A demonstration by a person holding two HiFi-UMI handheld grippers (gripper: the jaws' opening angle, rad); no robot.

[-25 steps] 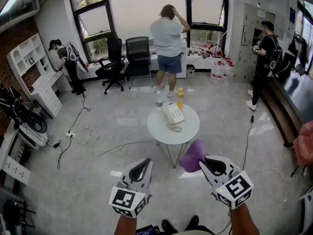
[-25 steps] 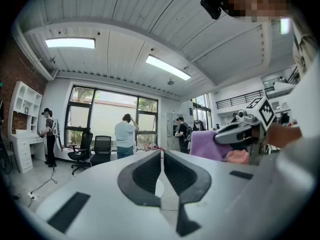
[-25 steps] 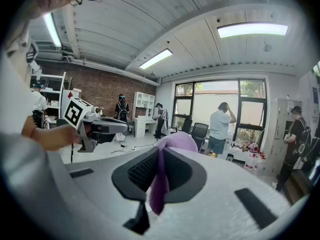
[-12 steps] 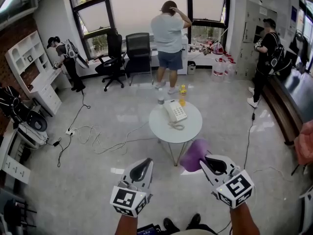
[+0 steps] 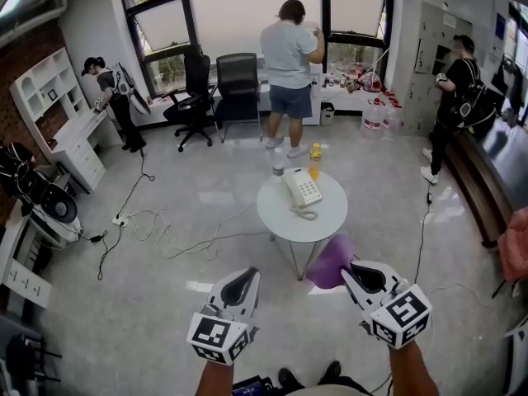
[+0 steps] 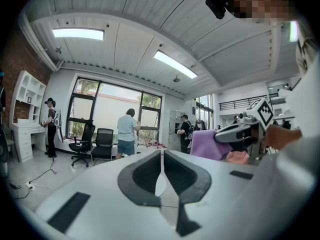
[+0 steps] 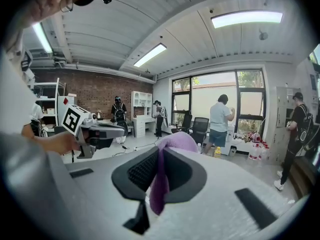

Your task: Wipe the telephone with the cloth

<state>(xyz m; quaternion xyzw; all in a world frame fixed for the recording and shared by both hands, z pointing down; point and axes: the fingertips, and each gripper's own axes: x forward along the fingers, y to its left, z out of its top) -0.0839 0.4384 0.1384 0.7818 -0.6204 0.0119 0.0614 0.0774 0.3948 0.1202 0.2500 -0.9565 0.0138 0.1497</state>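
Grey office floor is stretching away under a small round white table [image 5: 276, 221], which is standing at about one o'clock from the person, well apart from both tools. The cream telephone [image 5: 302, 190] is sitting on the twelve o'clock half of the tabletop, with its coiled cord curling at its six o'clock side.

The right gripper [image 5: 353, 269] is pinching the purple cloth [image 5: 330, 262] between closed jaws. A bunch of cloth is puffing out past the tips and a tail is hanging below. The left gripper [image 5: 247, 275], at nine o'clock of the right one, is keeping its jaws together with nothing between them.

Wiping has not begun. To my eye the step in hand is carrying the cloth to the table. Next, I'd say, the right tool needs to go forward toward twelve o'clock and lower over the phone, so the loose bunch, not the hard tips, meets the handset. The phone looks light and may slide, so the empty left tool could be steadying the base.
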